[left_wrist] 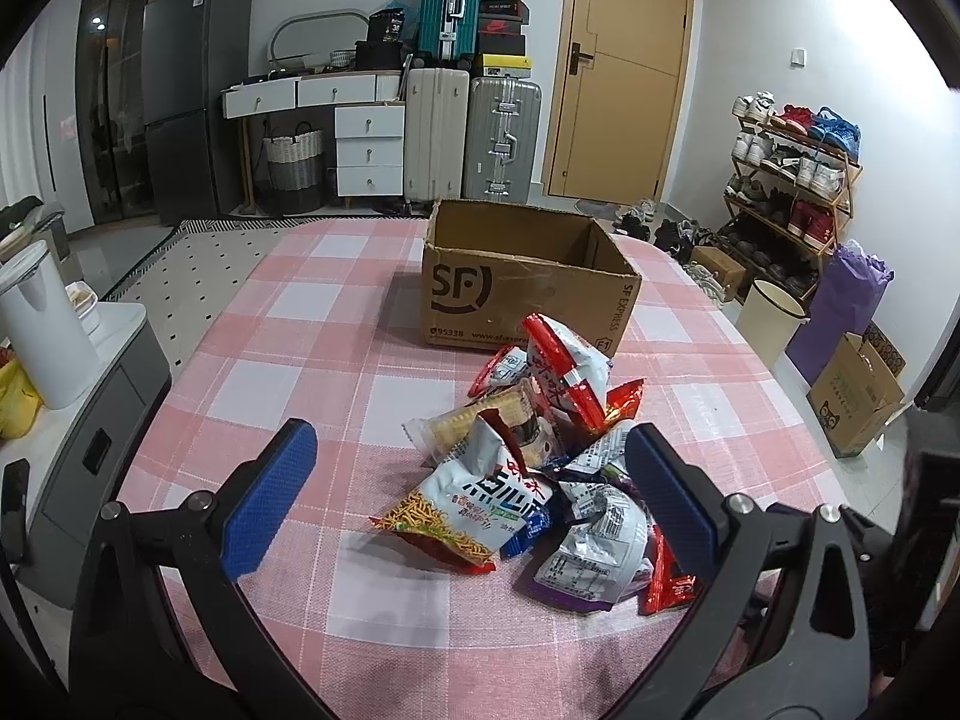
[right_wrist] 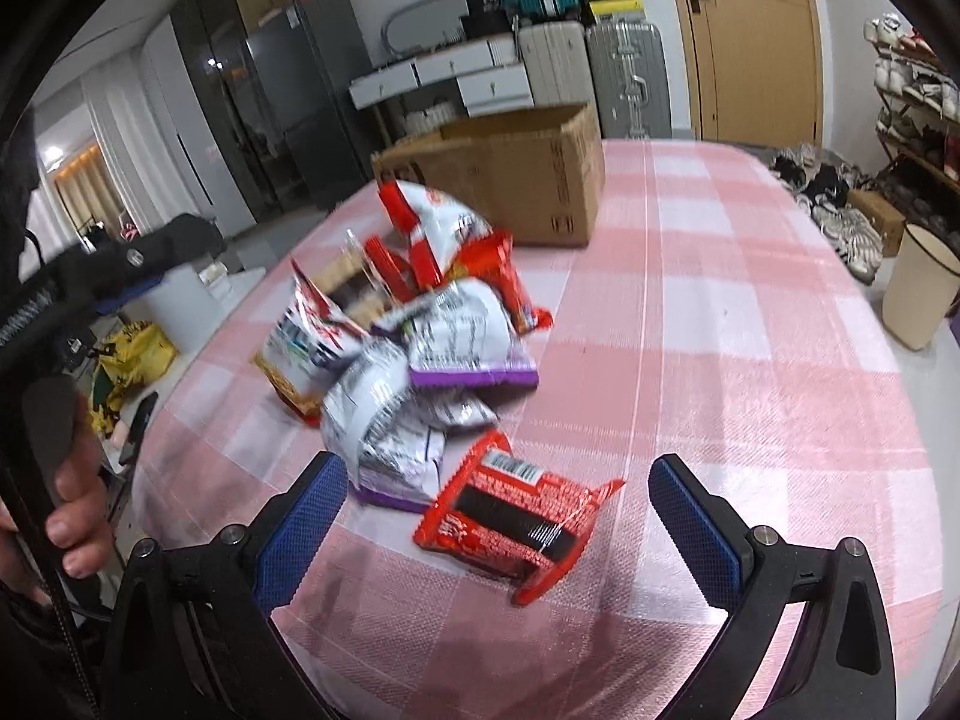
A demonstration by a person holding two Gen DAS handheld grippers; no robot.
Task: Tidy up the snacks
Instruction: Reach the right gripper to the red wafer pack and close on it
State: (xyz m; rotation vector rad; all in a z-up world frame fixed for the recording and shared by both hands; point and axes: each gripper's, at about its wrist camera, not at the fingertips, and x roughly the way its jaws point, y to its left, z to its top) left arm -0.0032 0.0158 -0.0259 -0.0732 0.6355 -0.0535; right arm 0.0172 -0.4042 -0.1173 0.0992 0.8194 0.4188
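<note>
A pile of snack packets (left_wrist: pixel 540 456) lies on the pink checked tablecloth (left_wrist: pixel 336 336), just in front of an open cardboard box (left_wrist: pixel 522 276) marked SF. My left gripper (left_wrist: pixel 468 444) is open above the near side of the pile, with a white noodle-snack bag (left_wrist: pixel 474 510) between its blue fingers. In the right wrist view the same pile (right_wrist: pixel 414 324) lies ahead of the box (right_wrist: pixel 510 174). My right gripper (right_wrist: pixel 498 480) is open around a flat red packet (right_wrist: pixel 510 522) at the pile's near edge, not touching it.
Beyond the table stand suitcases (left_wrist: pixel 468 126), a white drawer unit (left_wrist: pixel 366 144), a fridge (left_wrist: pixel 192 102) and a wooden door (left_wrist: pixel 624 66). A shoe rack (left_wrist: pixel 792 180), a cream bin (right_wrist: pixel 918 288) and a cardboard box (left_wrist: pixel 852 396) sit right of the table. A hand (right_wrist: pixel 78 498) shows at left.
</note>
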